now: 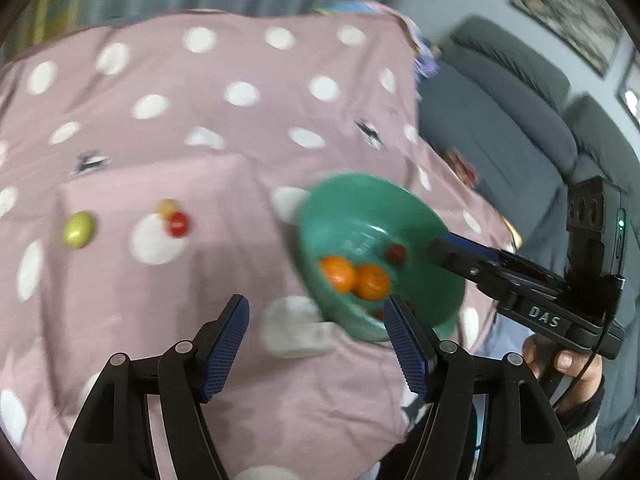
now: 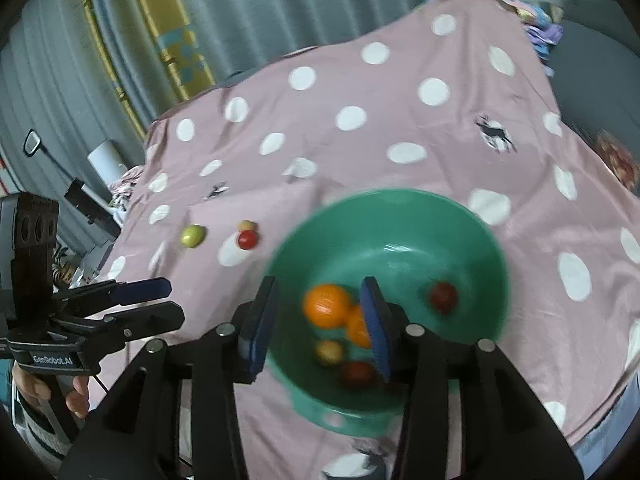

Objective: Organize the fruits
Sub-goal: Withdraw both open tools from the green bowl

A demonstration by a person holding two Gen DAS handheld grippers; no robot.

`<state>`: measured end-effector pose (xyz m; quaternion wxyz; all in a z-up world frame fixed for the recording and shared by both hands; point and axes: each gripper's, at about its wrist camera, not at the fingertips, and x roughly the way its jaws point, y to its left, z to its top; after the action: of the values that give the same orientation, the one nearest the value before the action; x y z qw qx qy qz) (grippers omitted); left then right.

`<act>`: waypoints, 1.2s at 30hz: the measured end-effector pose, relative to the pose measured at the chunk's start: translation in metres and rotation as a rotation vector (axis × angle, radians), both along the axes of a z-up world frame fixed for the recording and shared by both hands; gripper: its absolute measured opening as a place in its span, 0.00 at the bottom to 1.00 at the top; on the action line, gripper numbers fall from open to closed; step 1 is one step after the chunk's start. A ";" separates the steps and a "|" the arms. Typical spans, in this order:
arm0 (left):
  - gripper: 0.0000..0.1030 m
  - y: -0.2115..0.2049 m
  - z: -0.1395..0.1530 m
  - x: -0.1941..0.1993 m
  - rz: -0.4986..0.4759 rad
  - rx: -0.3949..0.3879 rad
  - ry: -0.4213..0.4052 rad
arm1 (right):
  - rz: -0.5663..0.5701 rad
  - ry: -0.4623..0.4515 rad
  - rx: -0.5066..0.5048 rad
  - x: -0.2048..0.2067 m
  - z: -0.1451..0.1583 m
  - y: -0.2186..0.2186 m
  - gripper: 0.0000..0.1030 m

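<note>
On a surface draped in a pink cloth with white dots (image 2: 360, 128), probably a desk though the cloth hides it, a green bowl (image 2: 400, 216) serves as the collecting vessel for the fruit. It already holds two oranges (image 2: 326, 306) lying against each other, a dark red fruit (image 2: 443, 297) apart from them near the far wall, a small yellowish fruit (image 2: 329, 352) and another dark red one (image 2: 357, 373) near the rim closest to the camera; motion blur prevents naming the small fruits.

The right gripper (image 2: 320, 322) hangs over the near side of the bowl, its fingers apart and clamped on nothing. The oranges appear between the pads only because they lie below in the bowl; no pad presses on them. This posture suits a gripper placed above the vessel so that a released fruit lands inside rather than rolls off the cloth.

The left gripper (image 1: 316, 344) is likewise spread wide and empty, pointing down at bare cloth just left of the bowl. That side faces the uncollected fruit: a yellow-green fruit (image 1: 79, 229), and well apart from it a red fruit (image 1: 179, 224) touching a small pale yellow-pink one (image 1: 167, 207) behind it. These three remain outside the bowl, so the sorting is judged partly complete; the left gripper, being nearer, seems the natural one to fetch them.
</note>
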<state>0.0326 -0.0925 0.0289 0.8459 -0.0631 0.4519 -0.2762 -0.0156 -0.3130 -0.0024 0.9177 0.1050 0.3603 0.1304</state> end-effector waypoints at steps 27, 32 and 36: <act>0.68 0.145 -0.019 -0.029 0.297 -0.077 -0.029 | 0.284 0.061 -0.113 0.022 0.013 0.174 0.46; 0.68 0.147 -0.028 -0.023 0.298 -0.068 -0.003 | 0.297 0.093 -0.121 0.030 -0.001 0.182 0.48; 0.68 0.152 -0.033 -0.018 0.304 -0.083 0.009 | 0.304 0.112 -0.124 0.038 -0.008 0.189 0.48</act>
<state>0.0147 0.0599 -0.0043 0.8725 -0.1670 0.4293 -0.1629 0.0223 -0.1244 -0.0108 0.8707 -0.0006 0.4299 0.2389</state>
